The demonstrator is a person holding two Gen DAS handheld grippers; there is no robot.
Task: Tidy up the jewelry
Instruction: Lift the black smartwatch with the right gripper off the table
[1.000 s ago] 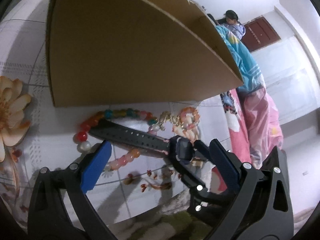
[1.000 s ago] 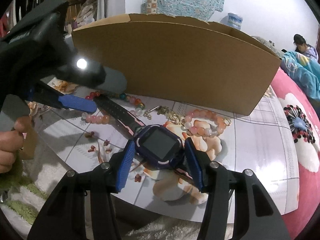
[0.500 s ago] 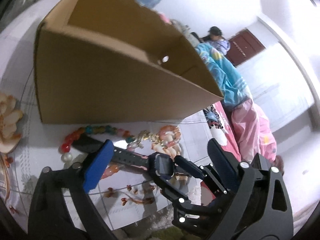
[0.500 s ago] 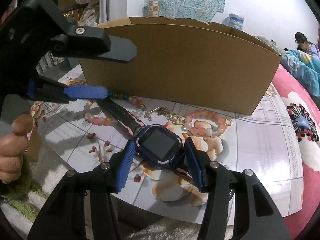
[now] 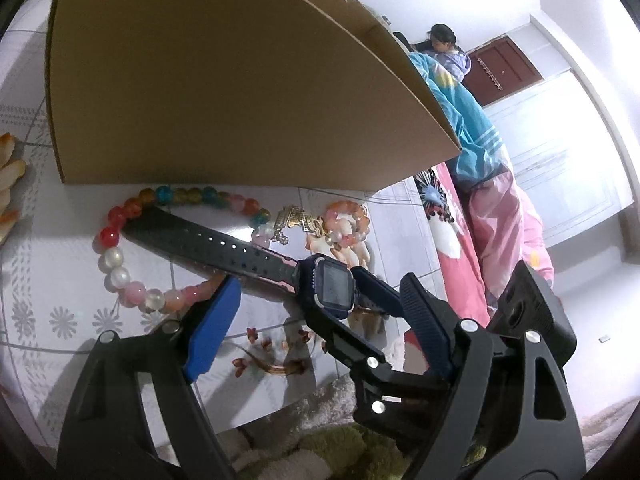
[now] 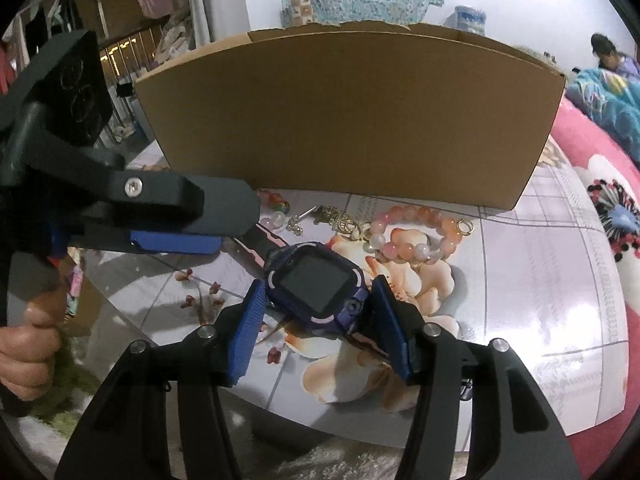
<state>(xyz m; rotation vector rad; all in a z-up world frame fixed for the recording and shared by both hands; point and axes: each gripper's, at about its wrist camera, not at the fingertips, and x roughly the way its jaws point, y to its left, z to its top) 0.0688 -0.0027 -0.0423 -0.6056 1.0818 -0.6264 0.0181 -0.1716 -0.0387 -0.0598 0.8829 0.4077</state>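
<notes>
Right hand-held gripper (image 6: pixel 318 316): blue pads clamped on either side of the case of the smartwatch (image 6: pixel 316 286). The watch (dark blue case, blank screen facing up) sits on the bench (image 6: pixel 540 280), a glossy white surface with a floral print, near its front edge.

The watch's black perforated strap (image 5: pixel 224 246) runs away to the left across the bench and lies over the multicoloured bead bracelet (image 5: pixel 120 276), which loops around the strap's far end.

Left hand-held gripper (image 5: pixel 316 316): jaws apart, holding nothing. Its left blue pad (image 5: pixel 212 328) is just beside the strap, over the near beads of the multicoloured bracelet; whether it touches either, I cannot tell. The right pad is next to the watch case and the right gripper's finger.

Behind the watch: a small tangle of gold chain (image 6: pixel 340 220), and touching it a pink bead bracelet (image 6: pixel 416 236) with a gold clasp ring.

A cardboard box (image 6: pixel 348 116) stands upright at the back of the bench, right behind the jewelry; its open top is visible, its inside is not.

A bed with pink and blue bedding (image 6: pixel 600 148) lies to the right.
</notes>
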